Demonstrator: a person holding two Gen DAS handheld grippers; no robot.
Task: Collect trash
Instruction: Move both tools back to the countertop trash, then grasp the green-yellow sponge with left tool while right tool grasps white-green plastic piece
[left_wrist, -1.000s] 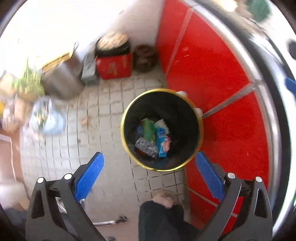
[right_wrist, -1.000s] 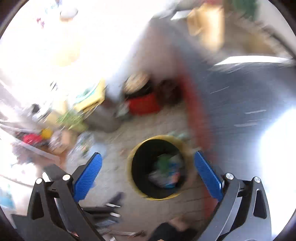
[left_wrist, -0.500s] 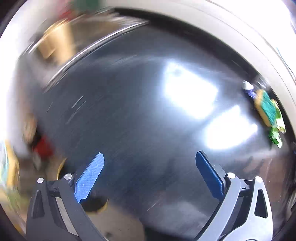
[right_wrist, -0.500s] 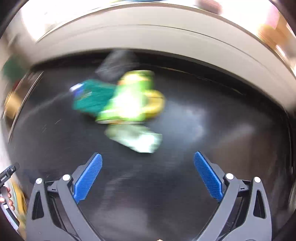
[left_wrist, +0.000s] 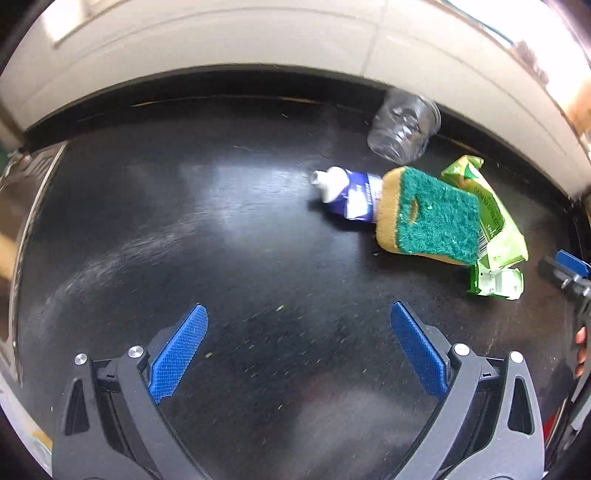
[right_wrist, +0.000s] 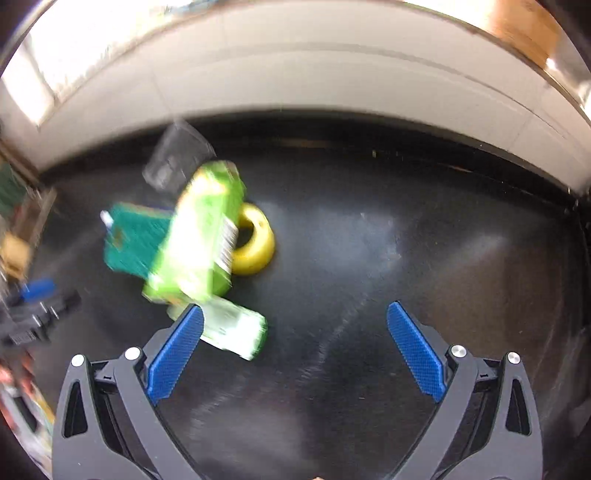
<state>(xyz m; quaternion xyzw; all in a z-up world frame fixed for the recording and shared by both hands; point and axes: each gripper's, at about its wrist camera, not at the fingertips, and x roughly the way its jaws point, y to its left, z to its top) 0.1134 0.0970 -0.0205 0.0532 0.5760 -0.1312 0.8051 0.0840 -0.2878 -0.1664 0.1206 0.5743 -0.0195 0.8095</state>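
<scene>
Trash lies on a black countertop (left_wrist: 240, 229). In the left wrist view I see a green-and-yellow sponge (left_wrist: 428, 218), a blue-white tube (left_wrist: 347, 192) partly under it, a green carton (left_wrist: 495, 229) and a clear plastic cup (left_wrist: 402, 129) on its side near the wall. My left gripper (left_wrist: 299, 343) hangs open over bare counter, left and short of the pile. In the right wrist view the green carton (right_wrist: 203, 236) is blurred, with the sponge (right_wrist: 136, 240), a yellow ring (right_wrist: 255, 240) and the cup (right_wrist: 177, 158) behind it. My right gripper (right_wrist: 295, 343) is open, its left finger beside the carton's lower end.
A pale tiled wall (left_wrist: 258, 40) bounds the counter at the back. The other gripper's blue tip (left_wrist: 572, 262) shows at the right edge of the left wrist view, and likewise at the left edge (right_wrist: 37, 291) of the right wrist view.
Both grippers swung away from the black trash bin on the floor up to the countertop. The trash pile has come into clear view in front of them. Both stayed open.
</scene>
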